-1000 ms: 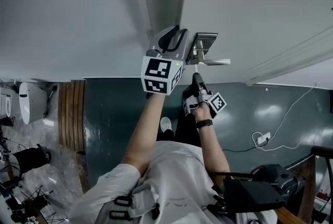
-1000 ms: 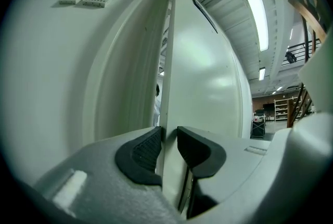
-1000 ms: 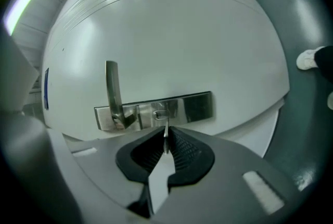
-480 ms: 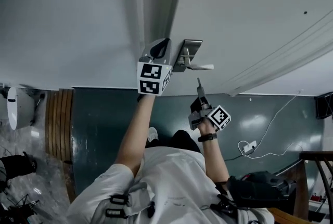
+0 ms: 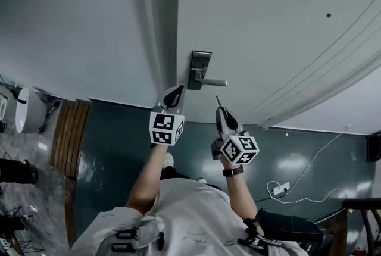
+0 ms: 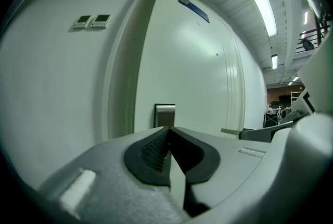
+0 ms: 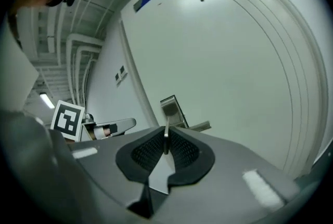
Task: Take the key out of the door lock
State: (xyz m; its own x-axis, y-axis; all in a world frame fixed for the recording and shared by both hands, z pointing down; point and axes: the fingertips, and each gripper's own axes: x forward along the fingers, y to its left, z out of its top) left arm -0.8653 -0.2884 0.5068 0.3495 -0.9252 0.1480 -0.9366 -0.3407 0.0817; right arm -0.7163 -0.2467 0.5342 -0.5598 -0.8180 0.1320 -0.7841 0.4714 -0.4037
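The thin silver metal key [image 7: 166,138] is pinched in the right tool [image 5: 221,113], its shaft pointing at the door and clear of the brushed-steel door lock plate [image 5: 199,66], which lies at eleven o'clock in the head view. The left tool [image 5: 175,95], at nine o'clock, is closed on nothing.

Open air between both grippers and the door

The left gripper [image 5: 176,90] and right gripper [image 5: 218,107] hang apart from the door [image 5: 268,22], with a clear gap in front of the lock plate [image 5: 199,64]. The handle [image 5: 213,82] juts sideways from the plate, straight ahead of the right gripper, whose key [image 7: 166,137] pokes forward. The door frame [image 5: 159,28] stands just left of the plate. A narrow free lane separates the grippers.
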